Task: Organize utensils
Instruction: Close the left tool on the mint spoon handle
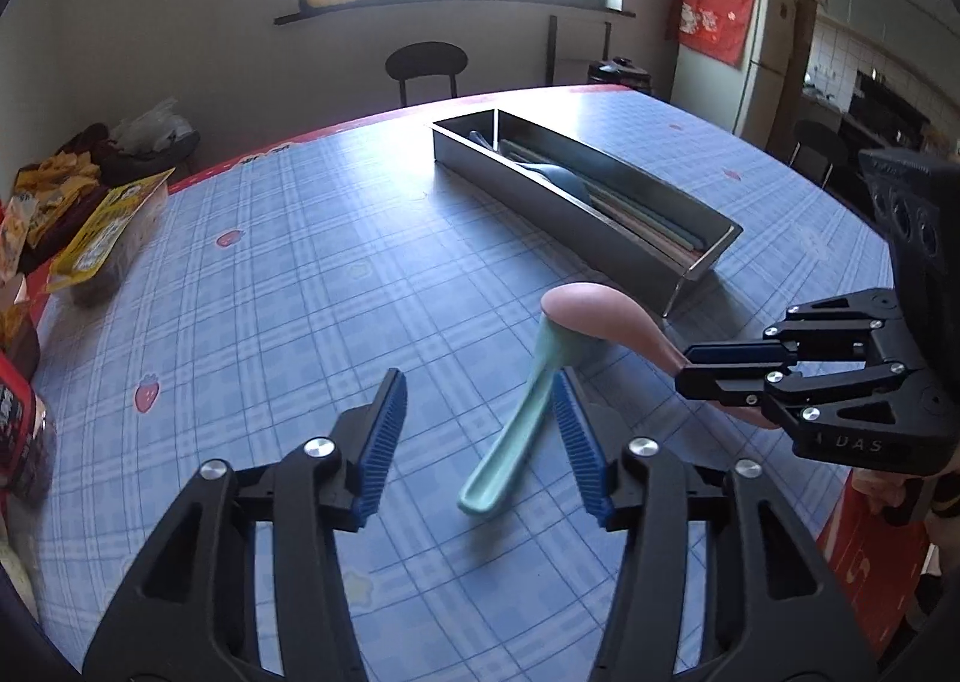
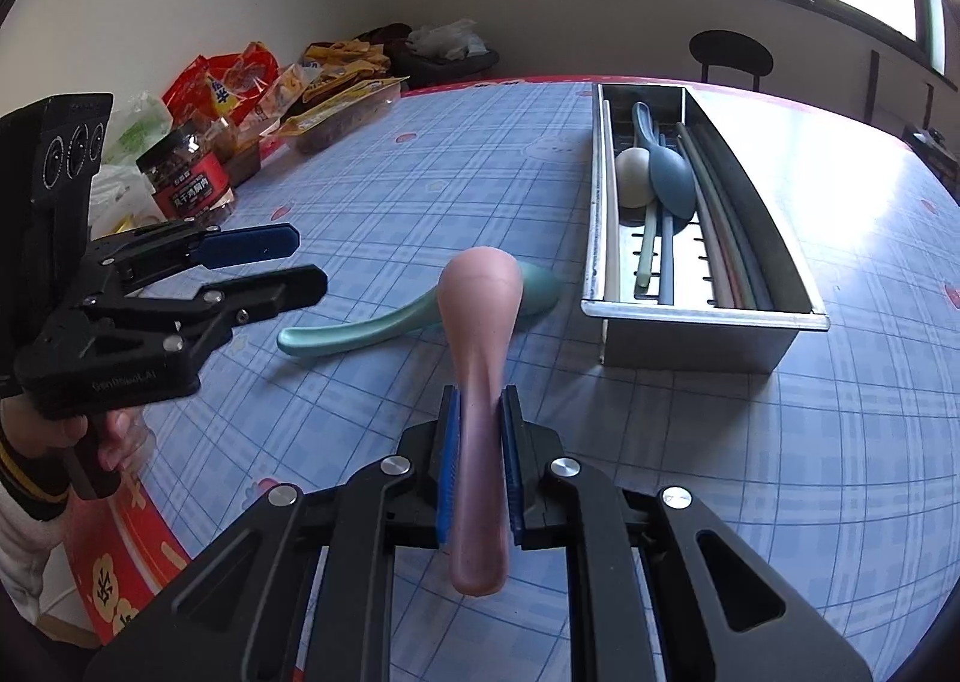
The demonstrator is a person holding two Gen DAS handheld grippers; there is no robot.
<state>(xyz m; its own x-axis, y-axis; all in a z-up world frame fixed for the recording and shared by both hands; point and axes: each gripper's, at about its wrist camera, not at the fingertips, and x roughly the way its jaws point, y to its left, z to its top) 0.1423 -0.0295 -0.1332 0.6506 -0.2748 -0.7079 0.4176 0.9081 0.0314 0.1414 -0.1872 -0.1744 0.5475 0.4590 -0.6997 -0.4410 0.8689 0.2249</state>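
Right gripper (image 2: 480,460) clenched on pink spoon (image 2: 480,310) handle, mid-table. Left gripper (image 1: 480,430) released, astride green spoon (image 1: 510,442). Likely light, stiff, slick; best taken mid-handle.

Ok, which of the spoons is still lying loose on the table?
The mint-green spoon. The pink spoon is clamped in the right gripper; the grey-blue and cream ones lie in the steel tray.

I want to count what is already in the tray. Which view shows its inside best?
The right wrist view: it looks down into the tray, showing two spoons and several chopsticks. The left wrist view sees the tray from the side, so its wall hides most contents.
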